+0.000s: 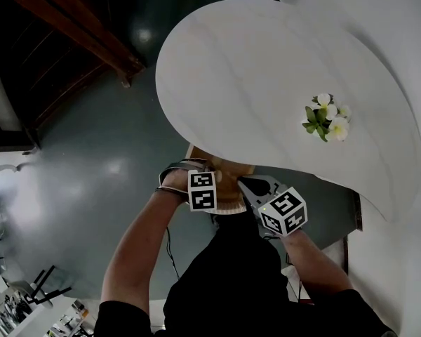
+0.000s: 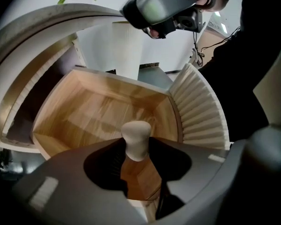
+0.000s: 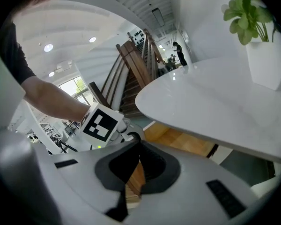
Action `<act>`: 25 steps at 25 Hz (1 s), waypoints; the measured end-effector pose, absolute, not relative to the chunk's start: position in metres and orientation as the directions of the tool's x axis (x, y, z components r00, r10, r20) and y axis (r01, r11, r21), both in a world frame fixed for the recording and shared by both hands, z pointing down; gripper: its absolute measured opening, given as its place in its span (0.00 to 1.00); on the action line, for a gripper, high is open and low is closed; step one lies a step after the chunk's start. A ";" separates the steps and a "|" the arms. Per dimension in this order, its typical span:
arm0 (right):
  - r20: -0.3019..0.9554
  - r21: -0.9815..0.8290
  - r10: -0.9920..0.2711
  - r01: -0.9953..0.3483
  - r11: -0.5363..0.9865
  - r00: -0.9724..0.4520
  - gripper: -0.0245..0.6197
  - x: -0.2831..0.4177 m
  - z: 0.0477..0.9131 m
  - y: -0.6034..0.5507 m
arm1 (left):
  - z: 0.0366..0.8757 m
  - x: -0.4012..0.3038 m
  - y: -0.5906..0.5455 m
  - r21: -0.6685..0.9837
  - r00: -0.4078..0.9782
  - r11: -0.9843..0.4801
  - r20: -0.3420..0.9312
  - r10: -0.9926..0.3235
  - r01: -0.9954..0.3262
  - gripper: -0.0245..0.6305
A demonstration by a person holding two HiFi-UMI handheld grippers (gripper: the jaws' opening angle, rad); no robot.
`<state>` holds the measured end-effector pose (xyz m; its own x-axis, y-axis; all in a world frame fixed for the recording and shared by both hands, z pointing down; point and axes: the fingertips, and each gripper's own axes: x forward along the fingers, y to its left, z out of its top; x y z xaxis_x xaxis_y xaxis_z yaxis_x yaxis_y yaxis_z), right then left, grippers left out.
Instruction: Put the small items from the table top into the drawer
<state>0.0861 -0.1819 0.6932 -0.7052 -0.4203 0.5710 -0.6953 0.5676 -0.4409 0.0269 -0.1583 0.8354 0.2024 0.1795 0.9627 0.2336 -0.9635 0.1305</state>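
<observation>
The wooden drawer [image 1: 228,177] stands pulled out from under the near edge of the white table [image 1: 266,69]. Its inside [image 2: 103,111] is bare light wood with nothing in it. My left gripper [image 2: 136,146] is shut on the drawer's cream mushroom knob [image 2: 136,134]; it shows as the marker cube [image 1: 202,190] in the head view. My right gripper [image 3: 136,165] hovers just right of the drawer [image 3: 178,139], shut with nothing between its jaws, its cube [image 1: 282,211] beside the left one. Only a potted plant [image 1: 326,118] stands on the table top.
A ribbed white drawer front [image 2: 201,111] curves along the drawer's right side. The white ribbed table pedestal [image 2: 127,46] rises behind the drawer. A dark floor [image 1: 91,160] lies on the left, with a wooden stair rail [image 1: 77,34] beyond. The plant's white pot [image 3: 267,62] sits at the right.
</observation>
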 end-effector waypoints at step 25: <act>0.575 -0.378 -0.421 -0.685 0.623 -0.701 0.05 0.071 0.654 -0.188 | 0.741 0.004 -0.198 0.057 0.446 -0.992 0.895 0.001 -0.114 0.28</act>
